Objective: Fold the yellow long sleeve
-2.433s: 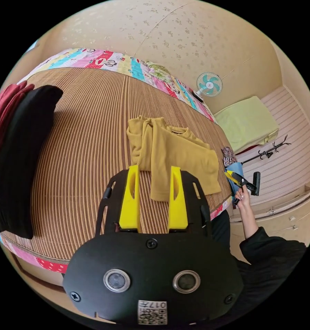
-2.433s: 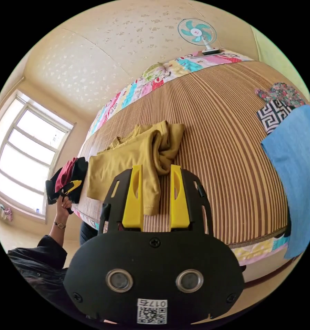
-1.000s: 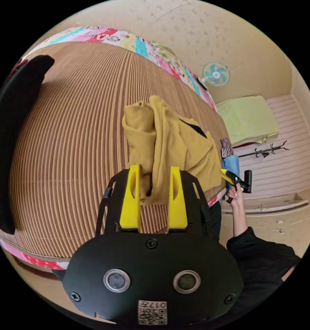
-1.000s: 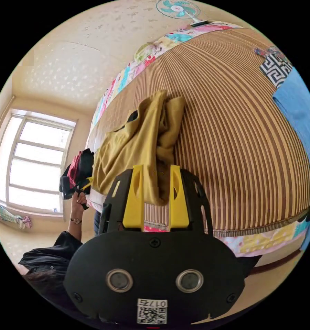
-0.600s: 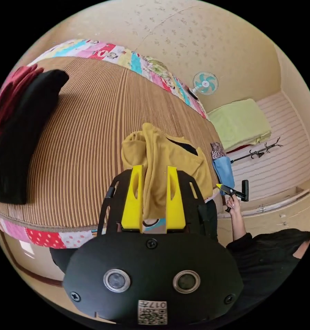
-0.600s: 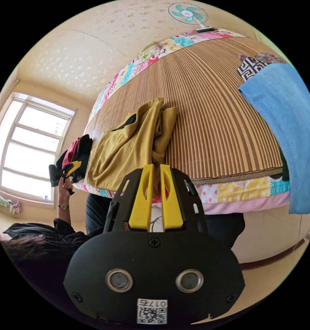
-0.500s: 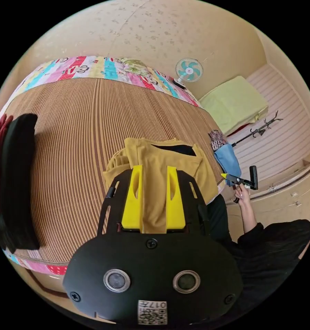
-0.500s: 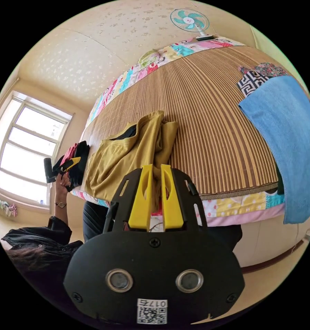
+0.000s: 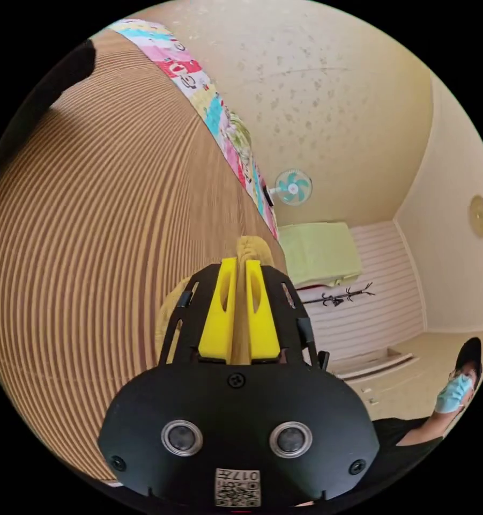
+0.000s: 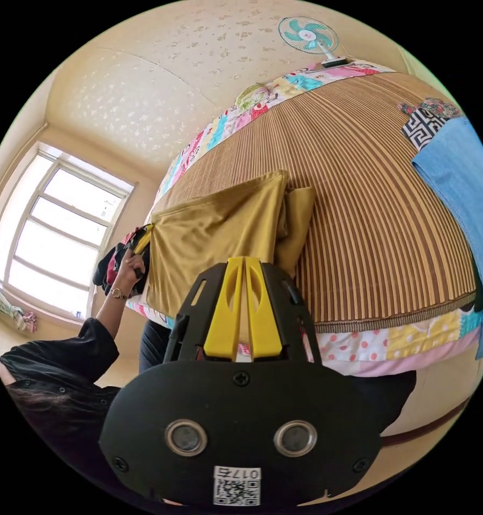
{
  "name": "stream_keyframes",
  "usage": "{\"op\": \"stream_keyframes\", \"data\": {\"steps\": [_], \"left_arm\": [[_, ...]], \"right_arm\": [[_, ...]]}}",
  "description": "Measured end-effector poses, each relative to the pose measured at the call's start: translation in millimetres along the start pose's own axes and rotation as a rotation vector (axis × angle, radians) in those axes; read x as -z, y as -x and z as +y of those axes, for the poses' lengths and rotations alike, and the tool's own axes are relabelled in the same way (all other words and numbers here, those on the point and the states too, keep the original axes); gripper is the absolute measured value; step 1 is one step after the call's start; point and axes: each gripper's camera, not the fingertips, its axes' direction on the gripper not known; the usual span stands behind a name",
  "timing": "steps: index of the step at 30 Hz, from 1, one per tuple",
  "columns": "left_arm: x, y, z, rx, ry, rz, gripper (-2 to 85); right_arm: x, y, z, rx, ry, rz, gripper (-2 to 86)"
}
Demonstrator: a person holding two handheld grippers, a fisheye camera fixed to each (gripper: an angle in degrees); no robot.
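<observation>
Spreading under everything is the striped mat on the bed, with a patchwork quilt showing along its edge, and your yellow long sleeve sits at the near edge of that mat, in front of you. In the right gripper view the shirt is stretched into a taut sheet between your two grippers, its long axis running along the mat's near edge from your left hand across to the right gripper; a bunched fold of it lies on the mat just beyond. A blue cloth lies well apart on the mat, with a patterned cloth touching its far end, and dark and red clothes are piled behind your left hand. Your right gripper has its jaws pressed nearly together on the shirt's edge. Your left gripper likewise has its jaws squeezed onto a thin band of the yellow fabric. A fan stands past the bed's far end.
</observation>
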Motion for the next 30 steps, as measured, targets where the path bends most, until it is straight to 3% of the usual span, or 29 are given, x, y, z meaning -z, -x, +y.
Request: {"op": "stream_keyframes", "data": {"steps": [4,9,11,14,18,20,23,25,30], "left_arm": [[32.6,41.9,4.3,0.035,0.050,0.038,9.8],[79.3,15.0,87.8,-0.072,0.064,-0.139,15.9],[90.5,7.9,130.6,-0.060,0.048,-0.180,17.9],[95.3,8.7,187.9,-0.001,0.012,-0.175,17.5],[97.0,33.8,225.5,0.158,-0.078,-0.053,11.8],[101.8,35.6,226.1,0.203,-0.090,-0.032,8.0],[110.8,-11.7,210.5,0.057,-0.110,0.053,4.6],[91.4,-85.4,192.9,-0.146,-0.053,0.055,4.2],[-17.5,-215.9,212.4,-0.460,0.131,0.151,3.9]], "right_arm": [[-41.8,-5.0,-11.3,0.010,0.076,0.158,0.4],[-29.4,26.7,-1.0,-0.029,-0.020,0.259,0.4],[-18.9,80.6,14.2,0.098,-0.169,0.311,0.4],[-38.4,154.9,25.6,0.329,-0.232,0.213,0.6],[-119.4,212.6,27.2,0.497,-0.082,0.278,0.5],[-192.8,208.1,24.5,0.429,0.140,0.521,0.4],[-165.3,228.2,46.3,0.535,0.009,0.596,0.4],[-131.0,231.3,58.1,0.541,-0.064,0.595,0.4],[-30.8,178.7,83.4,0.297,-0.152,0.379,0.6]]}}
